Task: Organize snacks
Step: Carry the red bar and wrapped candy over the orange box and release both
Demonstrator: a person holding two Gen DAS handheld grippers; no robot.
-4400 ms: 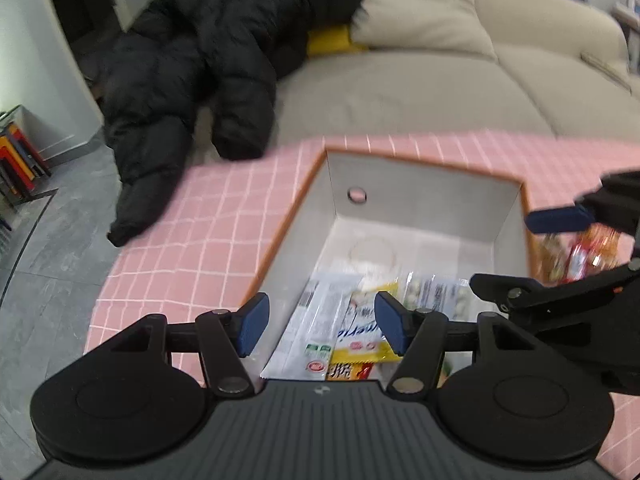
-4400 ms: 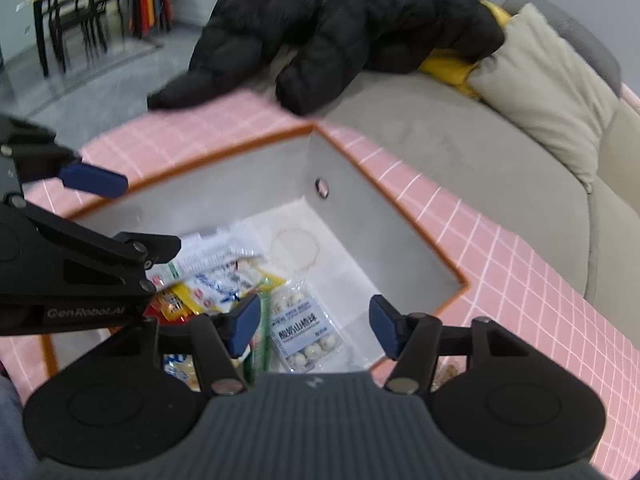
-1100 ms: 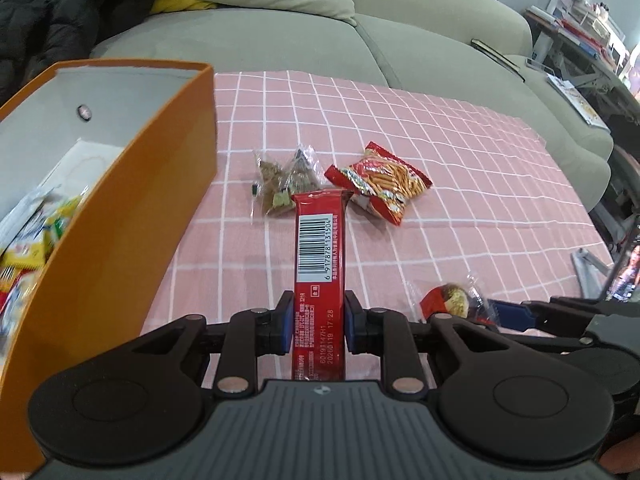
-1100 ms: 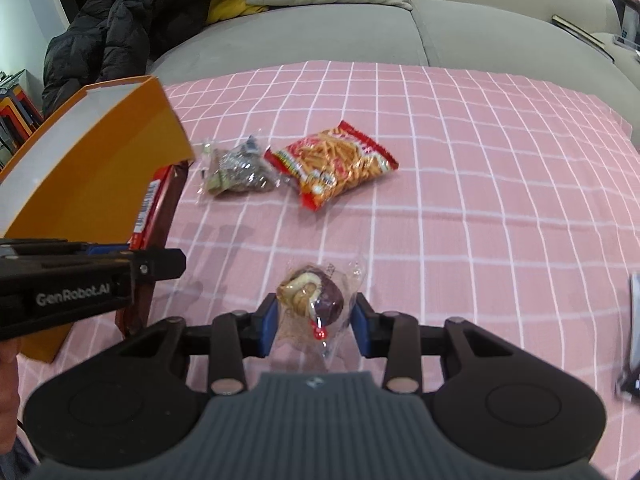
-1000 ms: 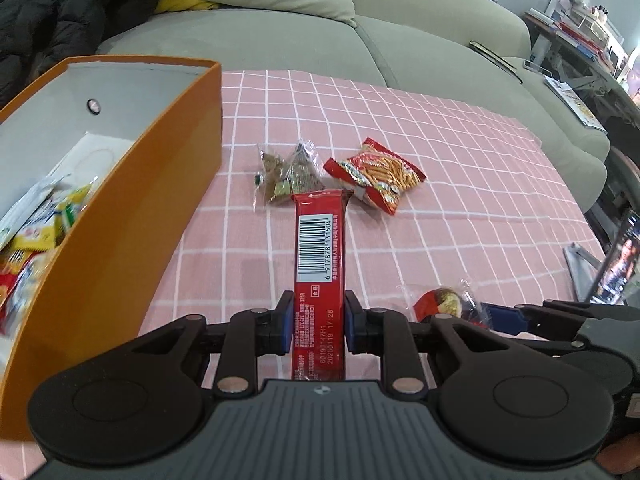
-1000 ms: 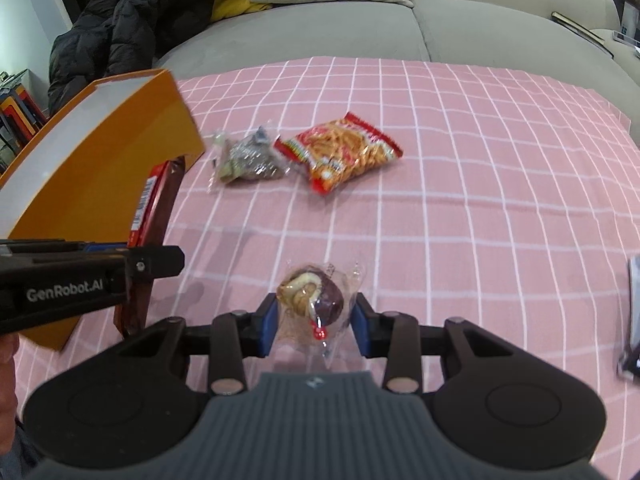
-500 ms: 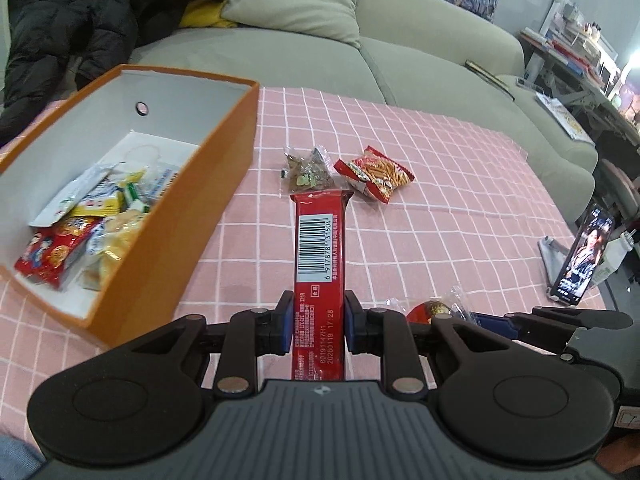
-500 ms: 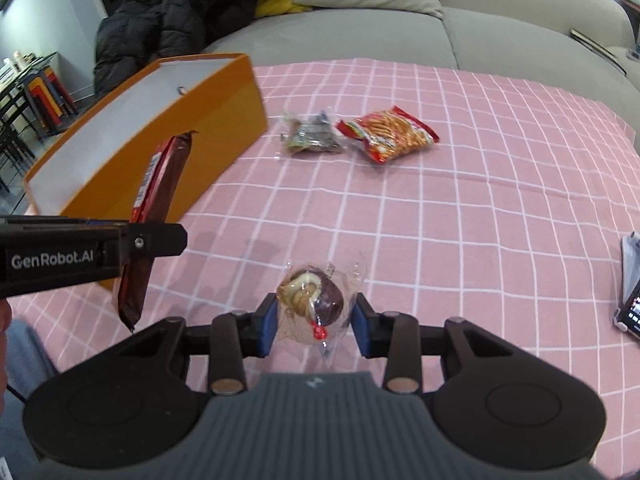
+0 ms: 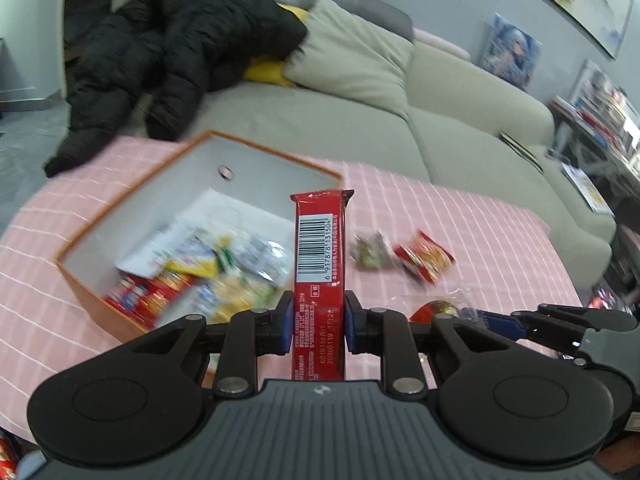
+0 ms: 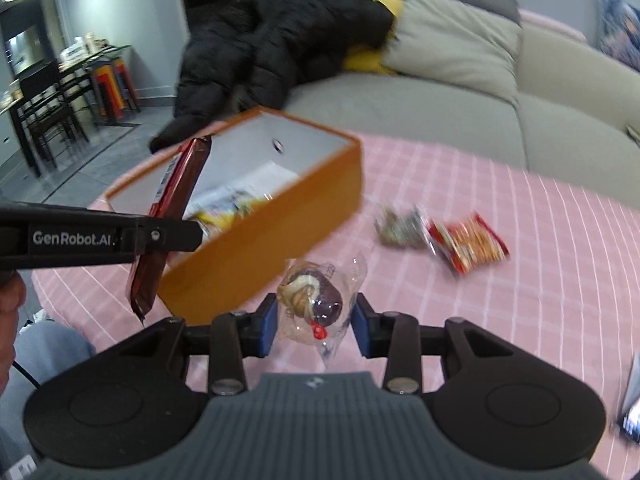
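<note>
A long red snack bar (image 9: pixel 319 256), barcode side up, is clamped between the blue pads of the left gripper (image 9: pixel 316 322) and is held pointing straight ahead. Ahead and to the left of the fingers an orange box (image 9: pixel 104 312) with a white inside is seen on the pink checked cloth (image 9: pixel 460 216), with blurred snack packets (image 9: pixel 192 272) piled in it. Ahead to the right, a brownish clear packet (image 9: pixel 370 250) and a red crisp packet (image 9: pixel 424 256) are laid side by side on the cloth, and a clear-wrapped round snack (image 9: pixel 438 308) is gripped by the right gripper (image 9: pixel 472 316) just beside the left one.

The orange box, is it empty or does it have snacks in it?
Not empty. The orange box has no lid on, and a heap of snack packets covers part of its white floor.
</note>
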